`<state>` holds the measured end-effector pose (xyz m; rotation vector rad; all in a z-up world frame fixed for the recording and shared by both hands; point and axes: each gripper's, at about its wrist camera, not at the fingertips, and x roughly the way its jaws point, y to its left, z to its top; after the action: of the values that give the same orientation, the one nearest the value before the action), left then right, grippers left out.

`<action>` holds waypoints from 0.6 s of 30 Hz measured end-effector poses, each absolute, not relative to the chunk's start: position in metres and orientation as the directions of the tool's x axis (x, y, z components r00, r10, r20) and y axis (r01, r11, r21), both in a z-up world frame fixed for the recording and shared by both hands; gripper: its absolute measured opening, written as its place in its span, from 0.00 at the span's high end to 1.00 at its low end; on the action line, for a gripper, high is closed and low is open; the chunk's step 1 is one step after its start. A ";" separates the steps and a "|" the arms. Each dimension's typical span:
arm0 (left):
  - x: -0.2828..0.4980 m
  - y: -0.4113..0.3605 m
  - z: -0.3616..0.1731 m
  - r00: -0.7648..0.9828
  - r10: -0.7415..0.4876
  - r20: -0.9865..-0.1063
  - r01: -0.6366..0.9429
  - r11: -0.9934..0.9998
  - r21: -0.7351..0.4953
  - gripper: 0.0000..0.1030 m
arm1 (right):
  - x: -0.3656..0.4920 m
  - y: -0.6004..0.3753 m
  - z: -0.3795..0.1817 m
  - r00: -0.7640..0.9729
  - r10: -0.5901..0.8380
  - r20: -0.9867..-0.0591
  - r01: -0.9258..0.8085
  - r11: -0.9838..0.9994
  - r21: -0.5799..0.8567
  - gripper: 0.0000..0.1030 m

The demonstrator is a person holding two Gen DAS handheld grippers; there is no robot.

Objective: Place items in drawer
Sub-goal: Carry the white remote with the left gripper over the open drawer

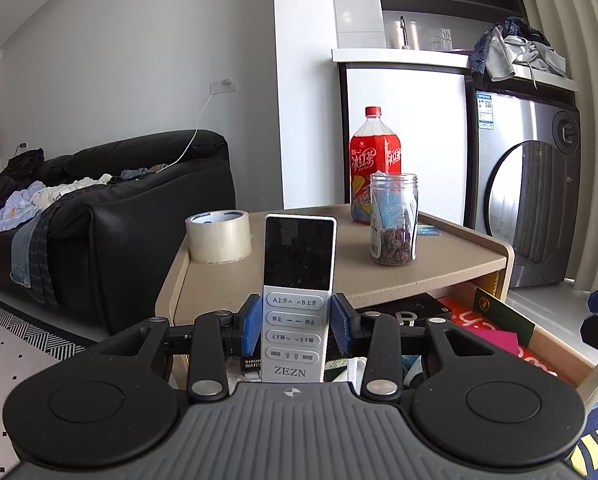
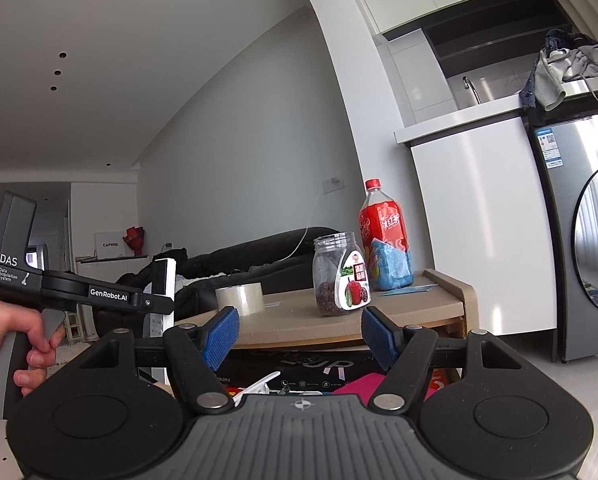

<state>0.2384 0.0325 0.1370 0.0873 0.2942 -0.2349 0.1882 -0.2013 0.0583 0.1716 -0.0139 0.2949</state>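
Clamped upright between the blue pads of the left gripper (image 1: 295,326) is a white remote control (image 1: 297,296), its dark screen on top and its button rows and "ZEZN" mark below; it hangs over the near left part of the open drawer (image 1: 555,356). Only the left wrist view shows the remote's face. The right wrist view shows it edge-on at far left, along with the person's hand (image 2: 23,344) squeezing the grey handle of that gripper. The right gripper (image 2: 299,340) is released, its pads spread wide with nothing between them, above the drawer's contents: a black box, a pink card and a white utensil.

On the beige bench (image 1: 439,268) above the drawer stand a roll of clear tape (image 1: 219,236) at left, a lidless glass jar (image 1: 394,220) with dark contents near the middle, and a red drink bottle (image 1: 373,152) behind the jar. Left of the bench is a black sofa (image 1: 139,208) strewn with clothes; right of it a silver washing machine (image 1: 539,200) under a counter with a heap of laundry.
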 end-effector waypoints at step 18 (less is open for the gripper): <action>0.236 0.046 0.121 0.899 -0.204 -0.387 0.258 0.962 0.092 0.60 | 0.185 -0.197 0.057 0.955 0.293 0.043 -0.296 0.943 0.151 0.31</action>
<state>0.2363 0.0457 0.1209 0.1423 0.3842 -0.2396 0.1853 -0.1965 0.0572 0.1565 -0.0202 0.2999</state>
